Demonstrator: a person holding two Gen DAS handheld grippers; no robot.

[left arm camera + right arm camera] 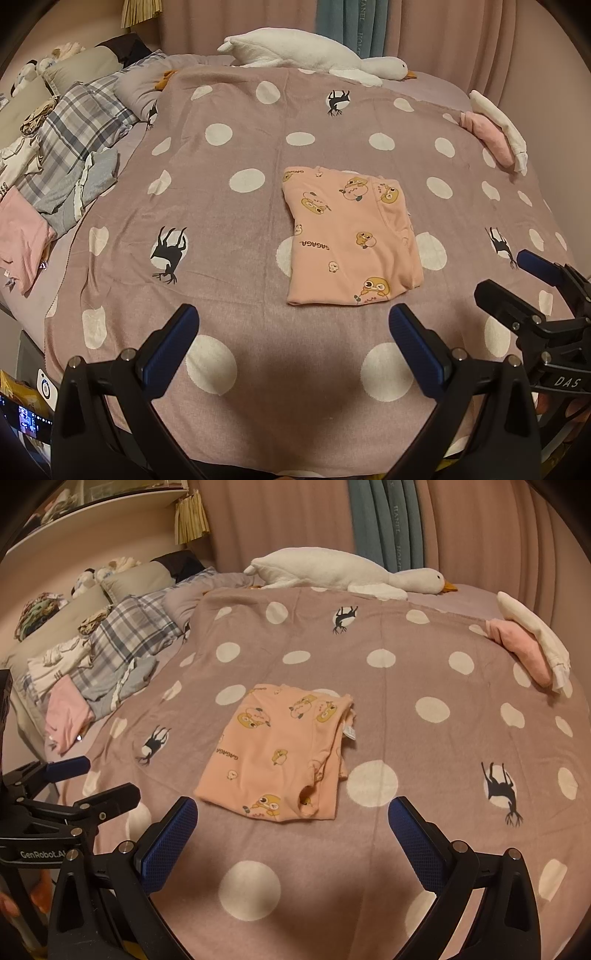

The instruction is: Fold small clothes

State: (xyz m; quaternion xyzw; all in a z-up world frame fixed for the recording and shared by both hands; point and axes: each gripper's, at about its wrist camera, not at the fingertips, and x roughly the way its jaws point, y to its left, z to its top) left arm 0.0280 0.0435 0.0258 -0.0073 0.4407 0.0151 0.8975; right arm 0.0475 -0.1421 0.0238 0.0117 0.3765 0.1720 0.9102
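Both hand-held grippers, left point(293, 332) and right point(291, 823), hang spread apart before the folded pink garment point(351, 236).

The teal curtain point(384, 520) lettering is too blurred to read.

The left gripper point(293, 334) fills the bottom of its own view, jaws spread wide with nothing between the blue pads point(168, 347). The right gripper point(291, 825) sits likewise along the bottom of its view, jaws wide apart and empty. Each shows in the other's frame: the right at the lower right edge, the left at the lower left edge, both parted.
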